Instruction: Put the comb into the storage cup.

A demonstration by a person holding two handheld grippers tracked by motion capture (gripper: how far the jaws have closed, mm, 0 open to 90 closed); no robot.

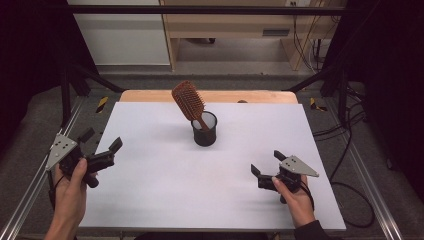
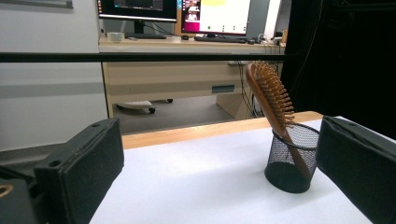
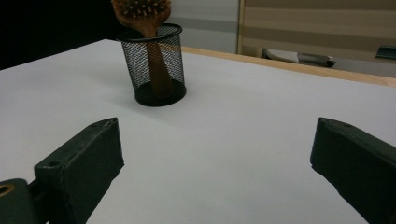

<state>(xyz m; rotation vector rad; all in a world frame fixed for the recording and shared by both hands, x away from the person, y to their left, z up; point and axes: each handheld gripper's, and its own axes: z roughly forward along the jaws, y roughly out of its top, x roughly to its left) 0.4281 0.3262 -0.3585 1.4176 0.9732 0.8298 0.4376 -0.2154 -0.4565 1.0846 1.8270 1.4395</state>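
**Ana:** High view first. What is on the counter (image 1: pixel 165 200)?

**Ben:** A black mesh cup (image 1: pixel 204 131) stands near the far middle of the white top. A brown brush (image 1: pixel 188 101) sits in it, handle down. The bristle head sticks up out of the cup and leans to the left and far side.

**Ana:** Where are the hands?

**Ben:** The left tongs (image 1: pixel 101 138) are at the near left, right at the edge of the counter. The right tongs (image 1: pixel 267 162) are at the near right, over the white top. Both are well apart from the cup.

**Ana:** Are the tongs open or closed?

**Ben:** Both are open wide. In the left gripper view the left tongs (image 2: pixel 219 163) have two black jaws far apart, with nothing held. The cup (image 2: pixel 292 158) and brush (image 2: pixel 273 100) are farther off, on the right side of the gap. In the right gripper view the right tongs (image 3: pixel 215 154) are spread wide too, and nothing is between them.

**Ana:** And the cup there?

**Ben:** The cup (image 3: pixel 156 65) is far off, up and to the left, with the brush (image 3: pixel 142 14) handle showing through the mesh.
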